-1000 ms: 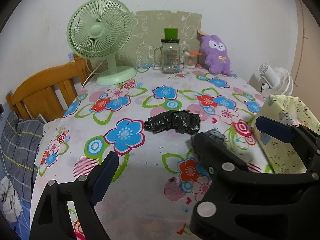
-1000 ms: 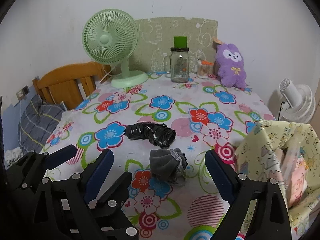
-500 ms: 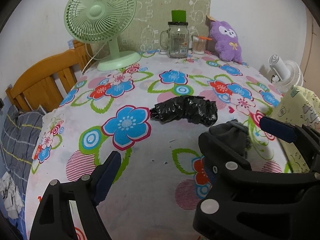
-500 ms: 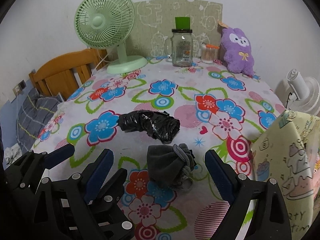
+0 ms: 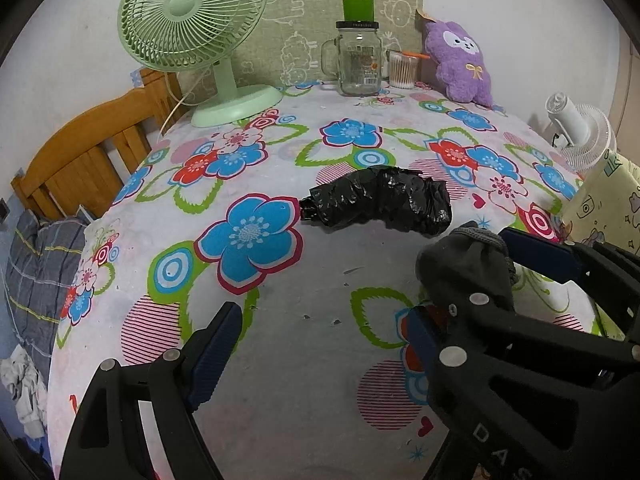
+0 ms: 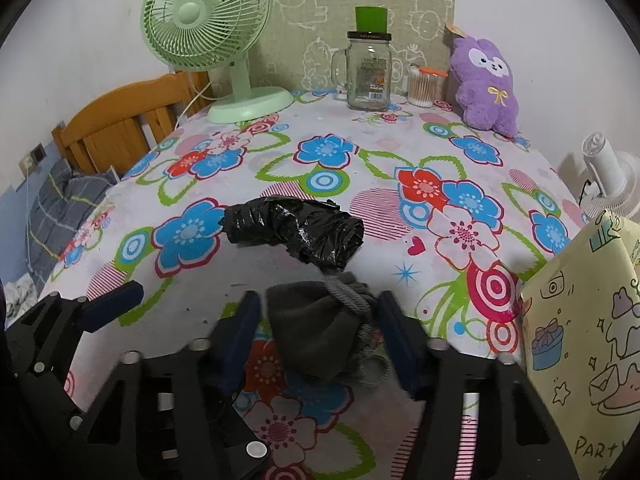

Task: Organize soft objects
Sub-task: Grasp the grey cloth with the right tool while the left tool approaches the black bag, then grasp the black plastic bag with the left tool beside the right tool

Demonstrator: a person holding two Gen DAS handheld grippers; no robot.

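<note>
tongs on the right (image 6: 318, 320) straddle a grey drawstring pouch (image 6: 320, 328) near the front of the surface (image 6: 360, 148), one blue-padded finger (image 6: 242, 332) on each side of it. the gap has narrowed around the cloth, though from here i cannot tell whether the pads are pressing it or only flanking it. the pouch lies on the flowered tablecloth, its corded mouth pointing toward a crumpled black plastic bag (image 6: 296, 232) just beyond it; the two look close enough to touch at the cord, but that is unclear.

seen from the left wrist, the left tongs (image 5: 320, 330) are spread wide and hold nothing, hanging over bare cloth to the left of the pouch (image 5: 464, 268). the right tongs (image 5: 472, 284) cross in front of their far finger there, and the black bag (image 5: 380, 204) lies further out toward the middle of the surface (image 5: 280, 360).

a yellow patterned gift bag (image 6: 584, 340) stands at the right edge. along the back wall sit a green desk fan (image 6: 216, 36), a glass mug jar (image 6: 368, 76) with a green cup on top, a tub of cotton swabs (image 6: 422, 88) and a purple plush toy (image 6: 486, 84). a wooden headboard (image 6: 120, 128) shows off to the left.
</note>
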